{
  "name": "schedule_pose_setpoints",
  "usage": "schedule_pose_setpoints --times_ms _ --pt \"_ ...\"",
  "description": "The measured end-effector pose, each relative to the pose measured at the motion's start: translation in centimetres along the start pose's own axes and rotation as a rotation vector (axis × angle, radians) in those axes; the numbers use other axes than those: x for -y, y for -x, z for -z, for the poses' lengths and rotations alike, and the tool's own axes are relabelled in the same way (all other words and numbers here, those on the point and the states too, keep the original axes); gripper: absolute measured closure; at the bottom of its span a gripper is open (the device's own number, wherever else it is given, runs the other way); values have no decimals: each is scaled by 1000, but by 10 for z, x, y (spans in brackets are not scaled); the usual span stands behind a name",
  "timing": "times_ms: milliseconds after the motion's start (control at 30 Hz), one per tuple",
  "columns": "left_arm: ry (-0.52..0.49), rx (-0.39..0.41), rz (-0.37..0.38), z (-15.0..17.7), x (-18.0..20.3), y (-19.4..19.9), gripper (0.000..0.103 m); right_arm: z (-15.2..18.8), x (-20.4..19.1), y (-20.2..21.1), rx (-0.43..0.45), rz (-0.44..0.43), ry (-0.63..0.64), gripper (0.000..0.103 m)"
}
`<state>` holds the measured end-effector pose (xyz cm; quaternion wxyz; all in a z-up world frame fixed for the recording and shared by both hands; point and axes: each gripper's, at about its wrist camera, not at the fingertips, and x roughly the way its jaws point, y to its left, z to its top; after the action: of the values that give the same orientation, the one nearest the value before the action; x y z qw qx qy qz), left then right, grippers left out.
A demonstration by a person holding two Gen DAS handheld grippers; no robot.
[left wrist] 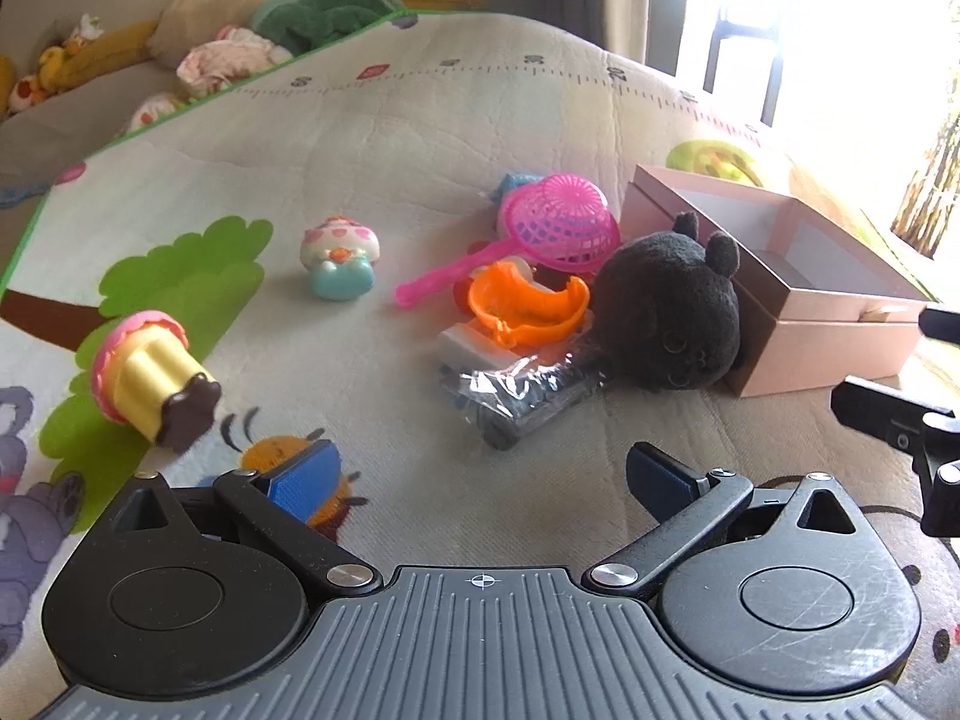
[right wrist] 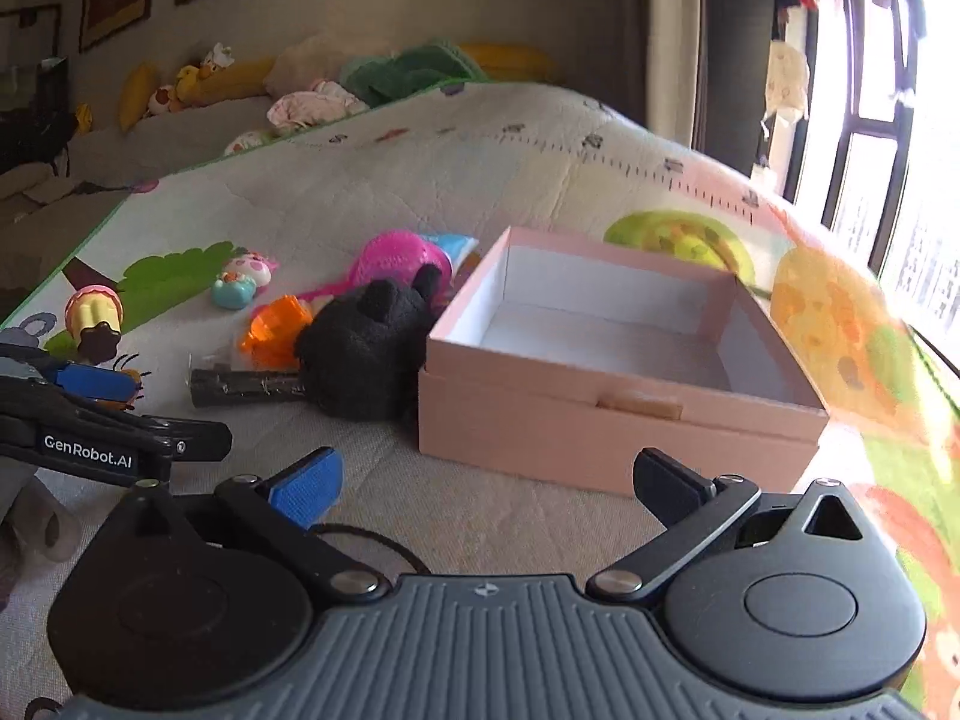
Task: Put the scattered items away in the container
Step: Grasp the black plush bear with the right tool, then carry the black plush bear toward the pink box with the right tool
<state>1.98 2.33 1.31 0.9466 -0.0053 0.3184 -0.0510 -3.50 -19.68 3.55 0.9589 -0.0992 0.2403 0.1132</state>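
Note:
A pink open box (right wrist: 618, 420) (left wrist: 840, 348) stands on the play mat with a white, bare inside. A black plush toy (left wrist: 666, 312) (right wrist: 366, 348) leans against its left side. Beside the plush lie an orange plastic piece (left wrist: 528, 306) (right wrist: 276, 330), a pink sieve (left wrist: 558, 222) (right wrist: 396, 258) and a dark item in clear wrap (left wrist: 522, 390) (right wrist: 246, 387). Farther left are a mushroom toy (left wrist: 339, 258) (right wrist: 243, 279) and a tipped cupcake toy (left wrist: 147, 369) (right wrist: 93, 318). My left gripper (left wrist: 480, 480) is open over the mat, short of the wrapped item. My right gripper (right wrist: 486, 483) is open in front of the box.
The play mat (left wrist: 420, 138) covers a bed. Pillows, cloths and soft toys (left wrist: 240, 42) pile along its far edge. A bright window (right wrist: 900, 150) is at the right. The other gripper's body (right wrist: 90, 450) shows at the left of the right wrist view.

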Motion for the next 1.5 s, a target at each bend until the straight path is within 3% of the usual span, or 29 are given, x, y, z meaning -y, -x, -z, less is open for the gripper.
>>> schedule_pose_setpoints --times_ms 67,133,200,333,367,433,467,567,733,867,967,1033,1067,1100,1133,1267,1400,1500 --pt "-23 31 -38 -4 -8 9 0 -10 -25 3 99 44 168 0" --pt "-28 40 -49 -7 -16 16 0 -16 -44 -9 124 41 272 1" --pt "-25 47 -55 -10 -23 22 0 -23 -61 -29 108 16 353 12" --pt "20 44 -42 -15 -39 35 0 -32 -85 -63 74 34 434 12" --pt "29 48 -34 -17 -41 37 0 -34 -90 -68 61 27 452 15" --pt "33 63 -24 -19 -42 41 0 -35 -95 -78 28 27 485 34" --pt "27 67 -18 -20 -41 41 0 -34 -97 -82 14 35 490 41" --pt "-2 76 13 -21 -33 39 0 -34 -88 -65 14 14 439 47" --pt "-83 43 84 -17 -6 28 0 -19 -58 0 6 -75 316 49" --pt "-215 26 104 -14 29 8 0 10 -14 39 -62 -75 218 65" --pt "-293 12 51 -12 49 -14 0 29 11 49 -77 10 177 61" --pt "-317 10 12 -12 55 -24 4 35 25 52 -75 44 132 48" --pt "-323 9 4 -11 55 -27 8 36 31 54 -61 24 97 34" --pt "-322 2 4 -11 54 -28 21 35 34 57 -40 -9 65 24" --pt "-317 -11 10 -12 51 -30 29 34 34 60 -15 -48 48 21" --pt "-313 -15 -7 -9 39 -26 29 27 4 51 66 -169 118 5" --pt "-264 -9 -78 -11 19 -21 20 20 -30 18 68 -189 197 4" --pt "-232 -11 -94 -14 6 -20 17 10 -33 0 37 -247 138 4"
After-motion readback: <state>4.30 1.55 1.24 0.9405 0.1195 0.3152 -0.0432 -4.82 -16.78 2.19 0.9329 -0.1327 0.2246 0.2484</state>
